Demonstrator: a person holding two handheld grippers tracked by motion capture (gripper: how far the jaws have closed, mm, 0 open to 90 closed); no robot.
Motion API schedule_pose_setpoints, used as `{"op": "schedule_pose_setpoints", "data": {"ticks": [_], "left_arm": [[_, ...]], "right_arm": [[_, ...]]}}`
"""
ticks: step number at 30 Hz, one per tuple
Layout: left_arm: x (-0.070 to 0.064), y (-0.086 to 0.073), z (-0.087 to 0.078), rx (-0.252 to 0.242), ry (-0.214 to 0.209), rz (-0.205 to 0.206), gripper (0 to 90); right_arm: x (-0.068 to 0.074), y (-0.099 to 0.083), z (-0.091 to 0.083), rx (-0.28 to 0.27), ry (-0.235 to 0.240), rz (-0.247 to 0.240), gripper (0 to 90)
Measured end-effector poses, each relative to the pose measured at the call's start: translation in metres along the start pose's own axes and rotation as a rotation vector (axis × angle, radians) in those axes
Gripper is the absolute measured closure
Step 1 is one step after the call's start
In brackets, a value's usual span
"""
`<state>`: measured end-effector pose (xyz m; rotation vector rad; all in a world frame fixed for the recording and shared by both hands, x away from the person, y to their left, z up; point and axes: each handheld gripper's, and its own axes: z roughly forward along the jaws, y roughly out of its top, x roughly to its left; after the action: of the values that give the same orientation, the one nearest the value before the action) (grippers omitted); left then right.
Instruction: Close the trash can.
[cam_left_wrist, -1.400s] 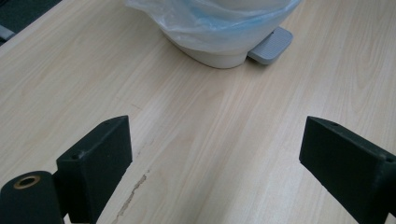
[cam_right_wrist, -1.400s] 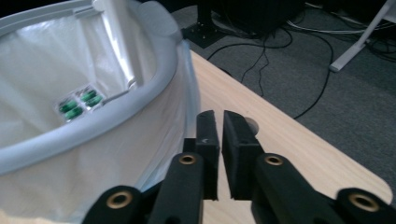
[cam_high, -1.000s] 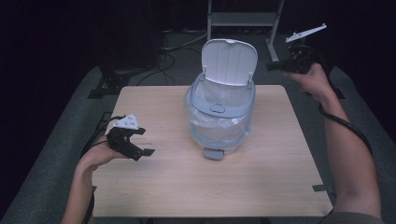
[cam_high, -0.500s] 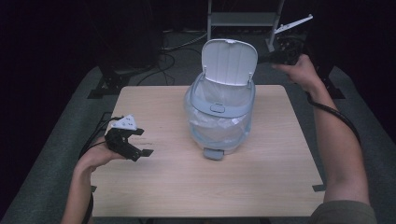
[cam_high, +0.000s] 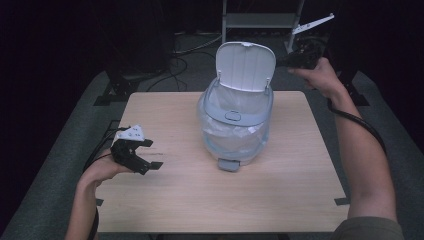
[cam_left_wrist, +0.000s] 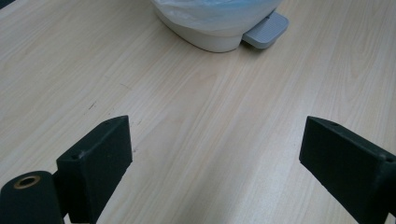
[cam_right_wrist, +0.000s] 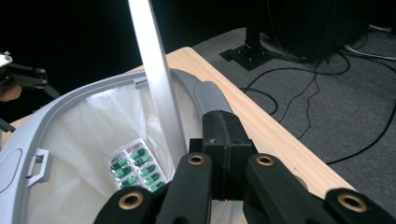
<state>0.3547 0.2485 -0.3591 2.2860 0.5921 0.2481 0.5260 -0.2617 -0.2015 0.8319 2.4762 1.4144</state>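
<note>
Right gripper view: blister pack (cam_right_wrist: 135, 170) already down in lined bin (cam_right_wrist: 70, 140), right gripper (cam_right_wrist: 223, 140) jaws pressed together beside raised lid (cam_right_wrist: 156, 79). Likely left: shutting lid. Left gripper (cam_high: 134, 155) at eight o'clock, jaws spread above worktop (cam_left_wrist: 224, 116).

A wooden table (cam_high: 280, 200) is standing on grey carpet (cam_high: 60, 170). Black cables (cam_high: 185, 50) are lying on the floor behind it, beside a metal rack (cam_high: 260, 20) and a dark stand base (cam_right_wrist: 250, 56).
</note>
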Motion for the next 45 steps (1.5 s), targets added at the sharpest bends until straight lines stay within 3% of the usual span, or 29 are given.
{"op": "schedule_pose_setpoints", "data": {"ticks": [6,16,28,45], "left_arm": [[-0.001,0.000,0.002,0.006,-0.003,0.004,8.4],[-0.003,0.002,0.008,0.020,-0.016,0.015,8.4],[-0.006,0.004,0.016,0.032,-0.031,0.024,8.4],[-0.007,0.006,0.020,0.042,-0.043,0.031,8.4]], "right_arm": [[0.005,-0.005,0.000,-0.014,0.041,0.002,89.8],[0.024,-0.019,0.005,-0.004,0.117,-0.022,89.8],[0.042,-0.033,0.010,0.002,0.150,-0.040,89.8],[0.065,-0.038,0.026,0.021,0.189,-0.081,88.4]]}}
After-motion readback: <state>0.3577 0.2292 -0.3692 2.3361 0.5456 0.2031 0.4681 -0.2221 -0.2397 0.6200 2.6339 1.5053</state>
